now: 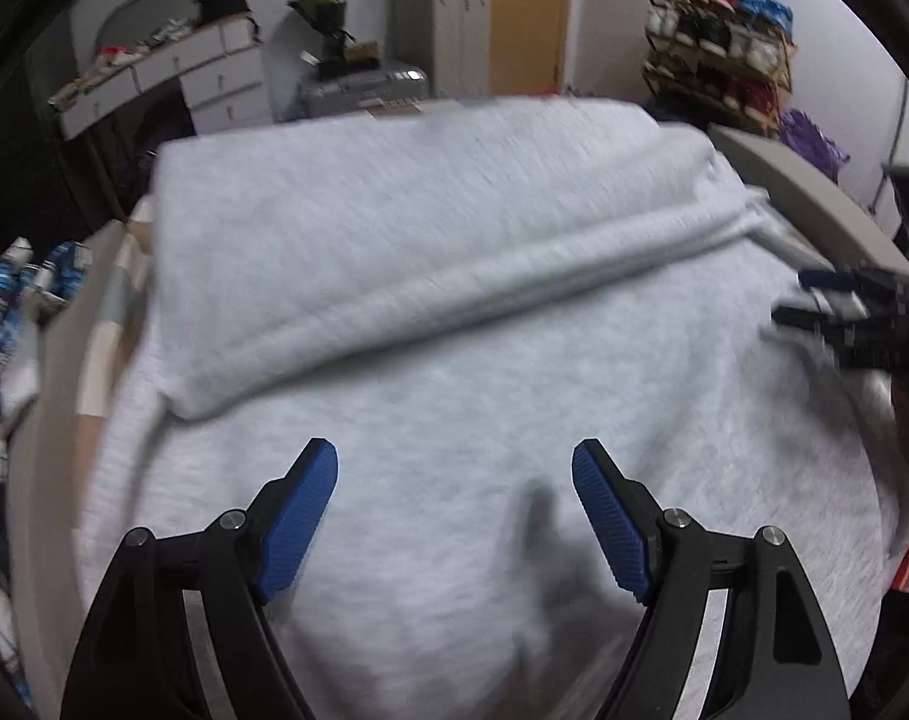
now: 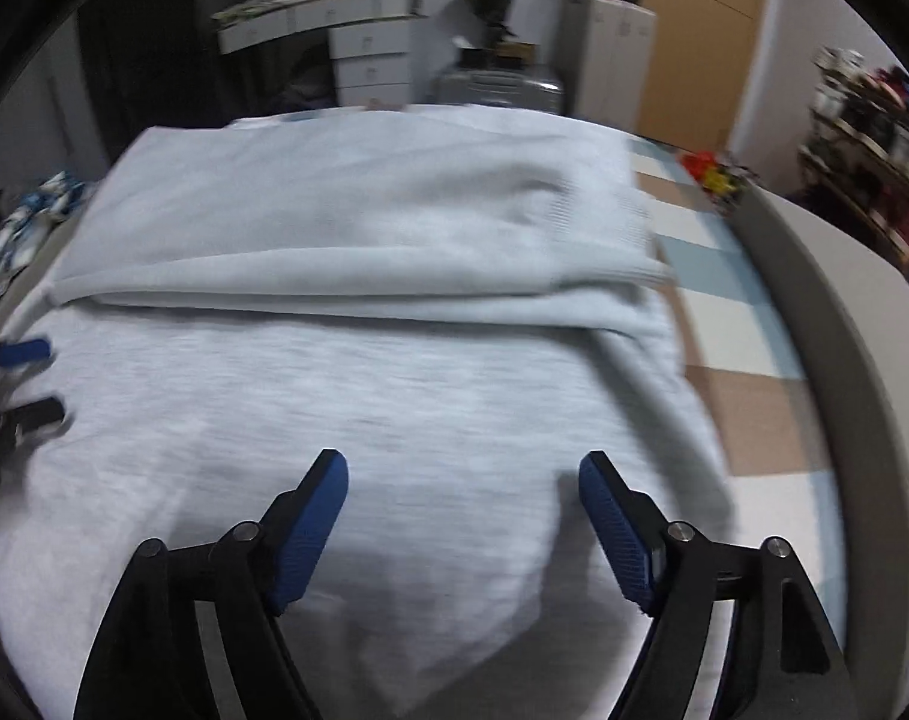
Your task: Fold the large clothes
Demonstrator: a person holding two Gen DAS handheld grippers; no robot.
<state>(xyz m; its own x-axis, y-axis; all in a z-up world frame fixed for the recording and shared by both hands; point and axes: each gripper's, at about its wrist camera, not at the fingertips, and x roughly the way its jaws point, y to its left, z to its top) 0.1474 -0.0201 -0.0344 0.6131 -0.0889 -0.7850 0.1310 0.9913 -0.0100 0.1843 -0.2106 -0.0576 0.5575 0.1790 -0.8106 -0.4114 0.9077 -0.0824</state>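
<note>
A large light grey garment [image 1: 454, 360] lies spread over the table, its far part folded back toward me so a thick fold edge [image 1: 484, 294] runs across it. My left gripper [image 1: 454, 468] hovers over the near part, jaws wide apart, nothing between the blue pads [image 1: 301, 522]. In the right wrist view the same garment [image 2: 364, 396] shows its fold [image 2: 358, 294] across the middle. My right gripper [image 2: 463, 480] stands open above the near right part, with only cloth below it. Each gripper appears at the edge of the other's view: right gripper [image 1: 838, 306], left gripper [image 2: 22, 384].
A checked cloth [image 2: 736, 372] covers the round table, whose grey rim [image 2: 844, 330] curves on the right. A blue and white patterned fabric [image 1: 10, 324] lies at the left. White drawers [image 1: 214, 78], a cabinet [image 1: 448, 36] and a shoe rack [image 1: 718, 54] stand beyond.
</note>
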